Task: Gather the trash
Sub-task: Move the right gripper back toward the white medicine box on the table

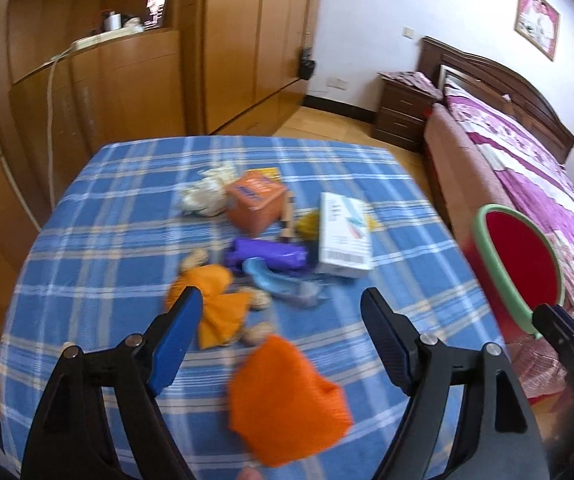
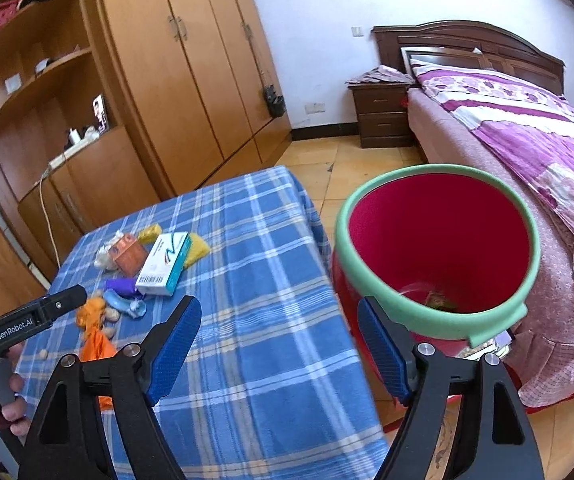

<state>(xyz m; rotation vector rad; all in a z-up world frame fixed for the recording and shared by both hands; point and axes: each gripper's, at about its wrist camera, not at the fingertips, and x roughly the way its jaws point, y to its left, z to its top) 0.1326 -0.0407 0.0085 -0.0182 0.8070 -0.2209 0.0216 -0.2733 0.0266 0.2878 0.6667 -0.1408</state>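
Trash lies on a blue plaid table (image 1: 107,240): an orange wrapper (image 1: 287,396) close below my open, empty left gripper (image 1: 281,312), another orange wrapper (image 1: 215,304), a purple wrapper (image 1: 267,256), a white box (image 1: 343,236), an orange carton (image 1: 257,200) and crumpled white tissue (image 1: 207,192). A red bin with a green rim (image 2: 439,248) stands right of the table, holding some trash. My right gripper (image 2: 279,320) is open and empty over the table's right edge, next to the bin. The pile shows in the right wrist view too, with the white box (image 2: 163,264).
A wooden wardrobe (image 2: 191,60) and shelves stand behind the table. A bed with a purple cover (image 2: 527,132) and a nightstand (image 2: 383,120) are to the right. The left gripper's body (image 2: 27,324) shows at the left edge.
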